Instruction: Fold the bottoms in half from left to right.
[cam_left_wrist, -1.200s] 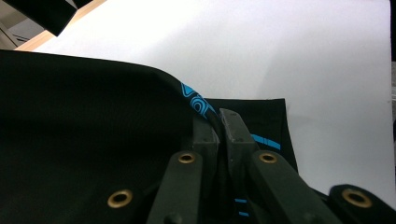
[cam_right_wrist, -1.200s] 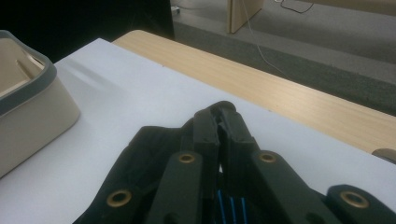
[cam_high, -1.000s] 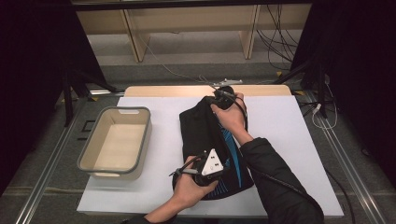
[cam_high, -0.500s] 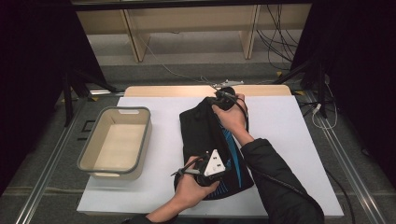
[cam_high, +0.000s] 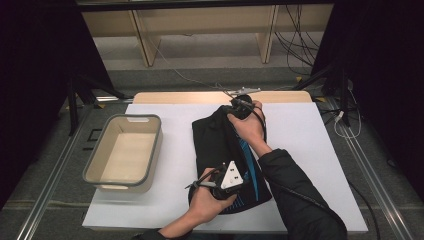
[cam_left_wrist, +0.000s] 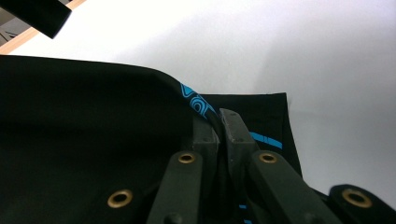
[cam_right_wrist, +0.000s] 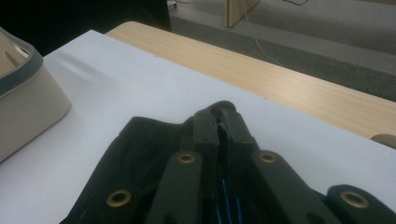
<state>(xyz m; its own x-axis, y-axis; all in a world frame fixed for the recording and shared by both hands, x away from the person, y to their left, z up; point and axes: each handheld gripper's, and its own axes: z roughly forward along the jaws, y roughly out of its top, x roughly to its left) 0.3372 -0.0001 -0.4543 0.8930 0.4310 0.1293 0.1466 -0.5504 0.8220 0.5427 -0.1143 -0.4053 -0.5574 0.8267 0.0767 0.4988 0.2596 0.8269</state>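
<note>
A white tabletop (cam_high: 165, 165) fills the middle of a dim room, with a wooden strip along its far edge and cables trailing on the floor beyond. At the left stands a beige bin (cam_high: 95, 162) with a grey rim, nothing in it. Just right of it, near the middle, lies a black garment (cam_high: 215, 145) with blue stripes, folded into a long narrow bundle running from the near edge toward the far one. The left gripper (cam_high: 202, 184) sits at the near end; in the left gripper view its fingers (cam_left_wrist: 204, 140) are pinched tight on a blue-trimmed fold of cloth. The right gripper (cam_high: 234, 106) is at the far end, its fingers (cam_right_wrist: 205, 123) likewise clamped on the black fabric's edge. The folding looks partly done: the sides seem already brought in, and both ends are gripped. Probably a lengthwise fold remains, then perhaps a move into the bin.
</note>
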